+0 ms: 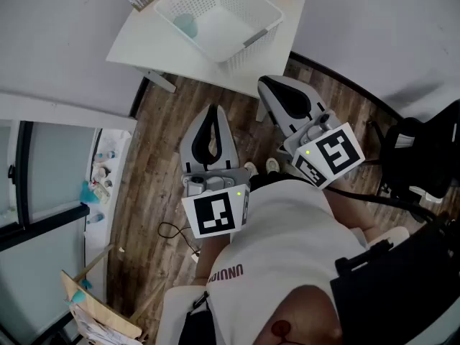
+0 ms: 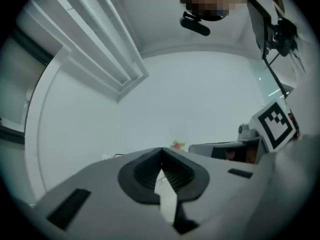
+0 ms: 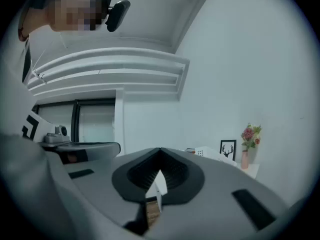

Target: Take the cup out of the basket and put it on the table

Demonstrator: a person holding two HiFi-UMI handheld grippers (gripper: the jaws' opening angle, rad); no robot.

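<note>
Nearest the lens: white-shirted torso of the person (image 1: 287, 250), above a dark wood-plank floor (image 1: 158, 171). At left, grey two-jaw left gripper (image 1: 211, 113), jaws pressed together at the tips with nothing between them; aimed toward the far table, well short of it. At right, grey two-jaw right gripper (image 1: 272, 88), likewise closed and empty, tip close to the table's near edge in the head view. Far, at top of view: small white square table (image 1: 140, 45) bearing a white perforated plastic basket (image 1: 267, 29). Inside the basket, toward its left corner, a pale blue-green cup (image 1: 185, 24), posture too small to tell. Task judged not yet begun, cup not yet approached.

Risks from here:
- Cup knocked over by closed jaws, unless opened before entering the basket.
- Light basket dragged, or lifted along with the cup, if caught by a jaw and not steadied by the other gripper.
- Cup pinched by the rim alone and dropped.
</note>
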